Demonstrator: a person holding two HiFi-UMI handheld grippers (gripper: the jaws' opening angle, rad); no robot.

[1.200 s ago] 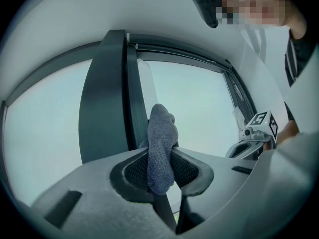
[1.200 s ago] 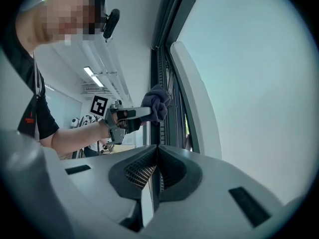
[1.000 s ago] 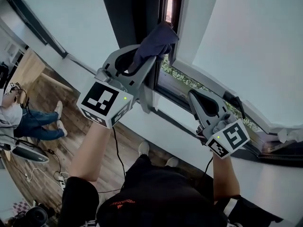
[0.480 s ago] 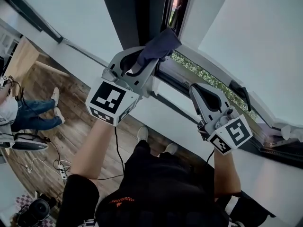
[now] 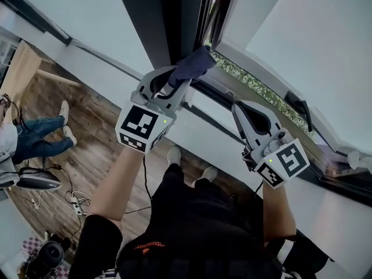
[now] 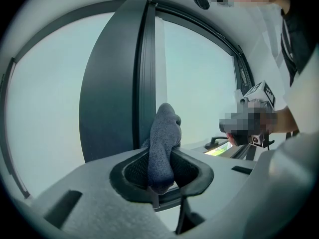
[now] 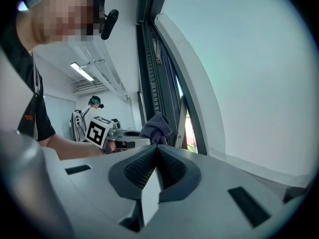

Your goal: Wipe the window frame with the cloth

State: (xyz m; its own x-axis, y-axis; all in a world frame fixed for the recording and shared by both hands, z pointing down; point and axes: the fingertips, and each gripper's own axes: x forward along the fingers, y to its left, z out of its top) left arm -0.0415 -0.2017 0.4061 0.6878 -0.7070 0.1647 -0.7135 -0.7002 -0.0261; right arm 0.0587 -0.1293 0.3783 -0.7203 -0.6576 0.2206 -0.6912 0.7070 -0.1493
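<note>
Two fingers on the left gripper [image 5: 176, 79] are pinching the cloth [image 5: 195, 64] tight. It is sticking out beyond them and pressing against the dark window frame [image 5: 174, 16], low on its upright. Beside it, the right gripper [image 5: 241, 110] is hovering near the frame's lower rail, fingers pressed together, holding nothing.

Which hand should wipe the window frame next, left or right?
Left. The left gripper holds the dark blue fabric cloth right beside the dark window frame. The right gripper is shut with nothing between its fingers.
</note>
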